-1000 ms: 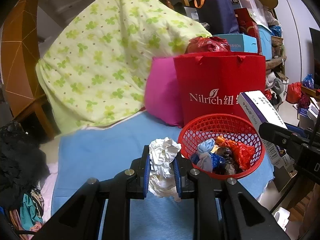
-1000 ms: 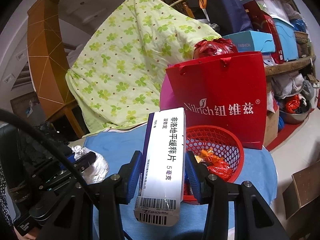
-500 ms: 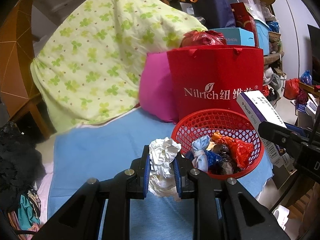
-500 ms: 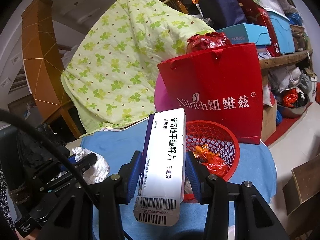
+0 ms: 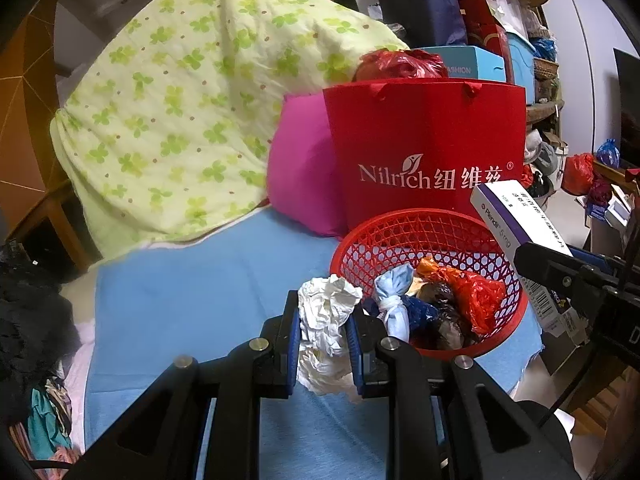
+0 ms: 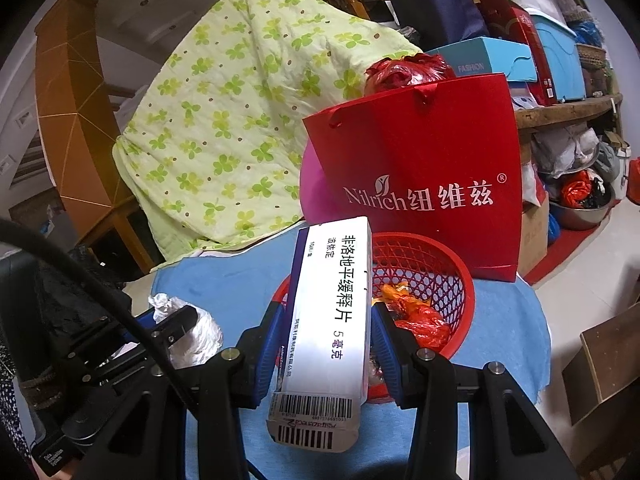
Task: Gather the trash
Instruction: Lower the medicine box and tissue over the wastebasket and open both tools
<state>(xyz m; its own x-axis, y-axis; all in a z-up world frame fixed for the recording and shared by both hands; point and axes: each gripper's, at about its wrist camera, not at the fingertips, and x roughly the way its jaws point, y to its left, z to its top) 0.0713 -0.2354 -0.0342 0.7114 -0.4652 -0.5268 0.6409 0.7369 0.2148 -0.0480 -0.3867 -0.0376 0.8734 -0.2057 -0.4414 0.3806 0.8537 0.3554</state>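
Note:
My left gripper [image 5: 323, 320] is shut on a crumpled white tissue [image 5: 326, 322], held just left of the red mesh basket [image 5: 404, 226]. The basket holds several crumpled bags and wrappers. My right gripper [image 6: 326, 320] is shut on a white and purple medicine box [image 6: 334, 300], held upright over the near rim of the basket [image 6: 460, 280]. The box also shows at the right of the left wrist view [image 5: 516, 220]. The left gripper with the tissue [image 6: 200, 330] shows at the left of the right wrist view.
A red Nilrich paper bag [image 5: 428, 152] stands right behind the basket, with a pink cushion [image 5: 300, 184] and a green clover quilt [image 5: 188, 112] to its left. A blue cloth [image 5: 192, 292] covers the table. Boxes and clutter fill the shelves at the right.
Both grippers have moved a little closer to the basket, still holding the tissue and the box. The left gripper has shifted so that the basket sits nearer its fingers.

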